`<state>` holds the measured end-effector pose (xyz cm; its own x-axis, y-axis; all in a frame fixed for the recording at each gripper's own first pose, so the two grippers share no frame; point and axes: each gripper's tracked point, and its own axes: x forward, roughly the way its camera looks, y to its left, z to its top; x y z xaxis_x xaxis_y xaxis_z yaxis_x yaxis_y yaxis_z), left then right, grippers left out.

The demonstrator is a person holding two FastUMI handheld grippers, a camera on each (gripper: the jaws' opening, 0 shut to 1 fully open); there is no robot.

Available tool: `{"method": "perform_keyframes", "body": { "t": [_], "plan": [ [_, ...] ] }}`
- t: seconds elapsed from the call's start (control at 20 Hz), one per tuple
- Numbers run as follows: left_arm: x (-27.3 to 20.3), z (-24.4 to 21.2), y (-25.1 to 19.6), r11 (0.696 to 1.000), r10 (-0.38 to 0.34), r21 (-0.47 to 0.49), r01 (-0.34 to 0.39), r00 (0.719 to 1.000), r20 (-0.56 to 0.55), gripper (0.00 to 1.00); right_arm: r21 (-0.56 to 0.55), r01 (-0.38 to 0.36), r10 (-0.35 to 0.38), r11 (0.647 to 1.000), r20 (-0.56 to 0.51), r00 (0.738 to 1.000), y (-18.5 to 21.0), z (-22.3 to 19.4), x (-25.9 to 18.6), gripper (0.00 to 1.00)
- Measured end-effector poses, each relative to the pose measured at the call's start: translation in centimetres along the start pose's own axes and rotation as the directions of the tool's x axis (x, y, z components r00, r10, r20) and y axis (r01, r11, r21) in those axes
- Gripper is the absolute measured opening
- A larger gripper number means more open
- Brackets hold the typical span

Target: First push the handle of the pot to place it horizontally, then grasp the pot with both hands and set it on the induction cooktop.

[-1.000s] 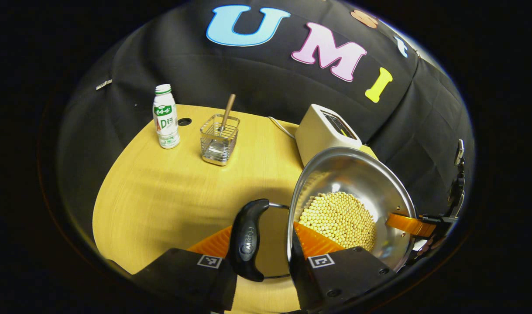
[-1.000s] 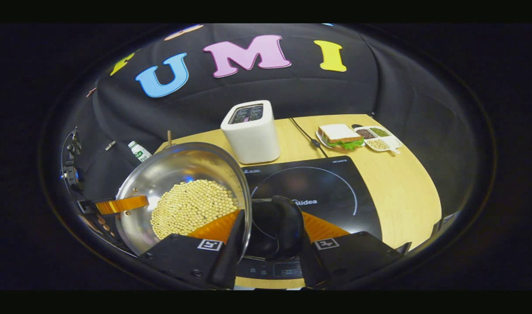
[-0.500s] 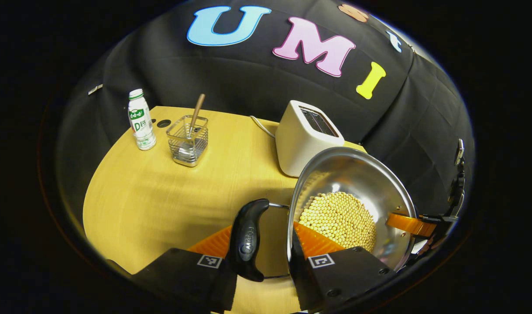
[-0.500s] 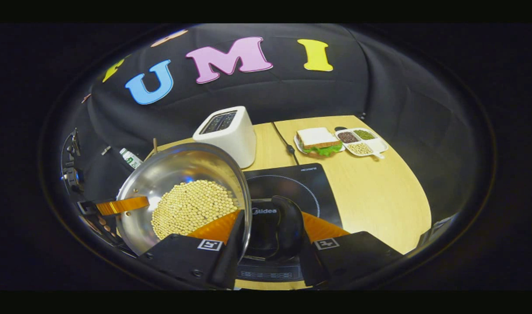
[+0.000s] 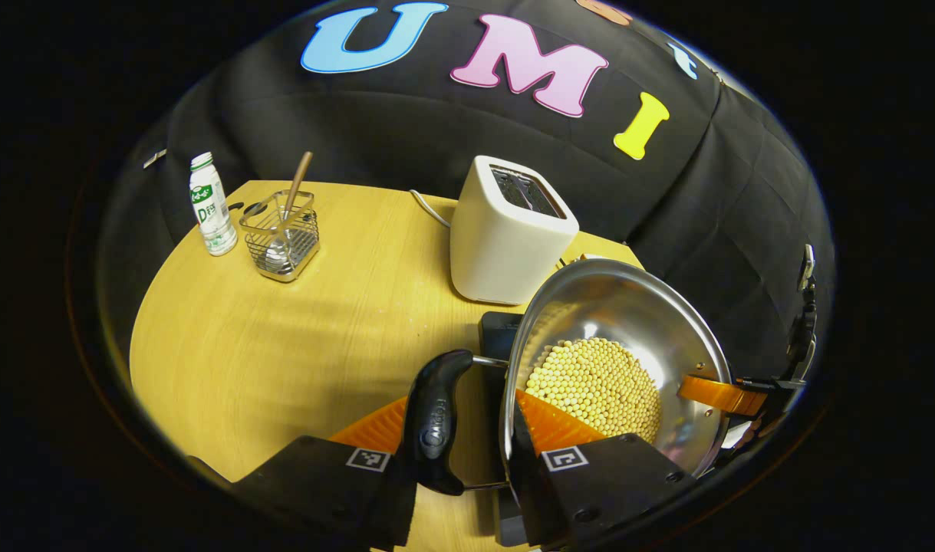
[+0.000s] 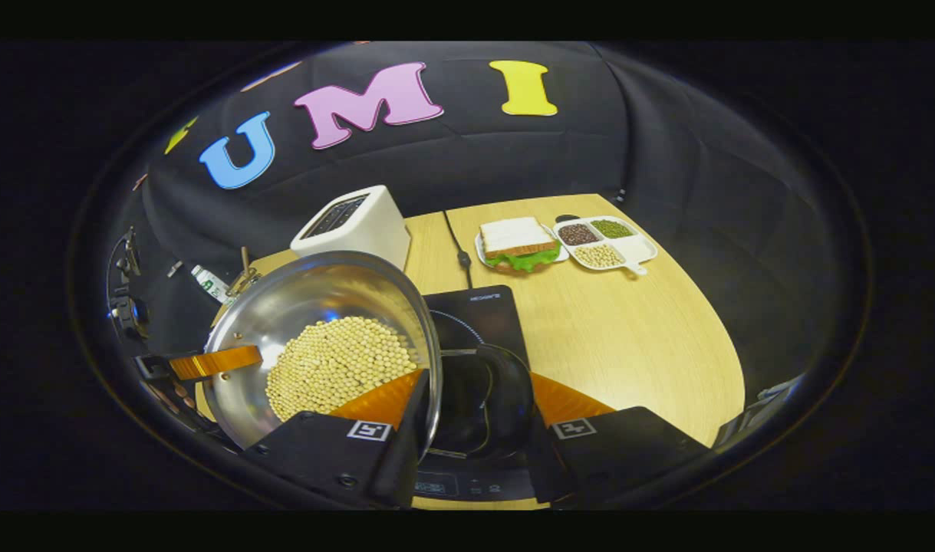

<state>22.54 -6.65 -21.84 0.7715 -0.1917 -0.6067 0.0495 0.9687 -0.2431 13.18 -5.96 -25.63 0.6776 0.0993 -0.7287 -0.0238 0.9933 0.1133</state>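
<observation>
Two grips: we hold the steel pot by both side handles, one gripper on each.
Left gripper: its fingers sit either side of the black left handle, one finger outside it and the other against the pot wall; they look closed onto the handle, though we cannot confirm that both press on it.
Right gripper: same arrangement on the black right handle; it looks clamped, firm contact unconfirmed.
Pot position: carried in the air between the two grippers, above the near edge of the induction cooktop, not set down.
Pot contents: a mound of pale soybeans filling the bottom.
Pot versus tools: the rim runs just inside each inner finger, and the bowl lies between the two grippers.
Risk, tilt: if one hand rises above the other, we judge the beans would slide and could spill over the rim.
Risk, slip: the handles are smooth and curved; a loose hold could let one pivot between the fingers and drop that side.
Risk, collision: the white toaster stands just behind the cooktop; drifting too far back could knock it.
Risk, placement: landing off the ring would leave the pot overhanging the edge.
Bystanders: sandwich plate, bean tray, bottle and wire utensil basket are well apart.
</observation>
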Motion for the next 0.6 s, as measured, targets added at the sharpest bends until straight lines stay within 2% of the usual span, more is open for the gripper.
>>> {"method": "perform_keyframes", "body": {
  "t": [0.35,0.4,0.45,0.6],
  "plan": [
    [2.1,-0.5,-2.0,1.0,0.014,0.0,-0.014,1.0,-0.016,0.57,0.012,0.002,-0.002,1.0,-0.031,1.0,-3.0,0.0,2.0,0.61],
    [2.3,-0.8,-2.3,1.0,0.016,-0.004,-0.016,1.0,-0.015,0.58,0.01,0.002,-0.002,1.0,-0.037,0.999,-3.4,0.0,2.3,0.57],
    [2.5,-0.9,-2.5,1.0,0.018,-0.007,-0.018,1.0,-0.016,0.58,0.009,0.0,0.0,1.0,-0.042,0.999,-3.5,0.0,2.9,0.61],
    [3.7,-1.3,-2.9,0.999,0.026,-0.02,-0.026,1.0,-0.018,0.58,0.007,0.001,-0.001,1.0,-0.057,0.998,-4.0,-0.1,3.7,0.61]
  ]
}}
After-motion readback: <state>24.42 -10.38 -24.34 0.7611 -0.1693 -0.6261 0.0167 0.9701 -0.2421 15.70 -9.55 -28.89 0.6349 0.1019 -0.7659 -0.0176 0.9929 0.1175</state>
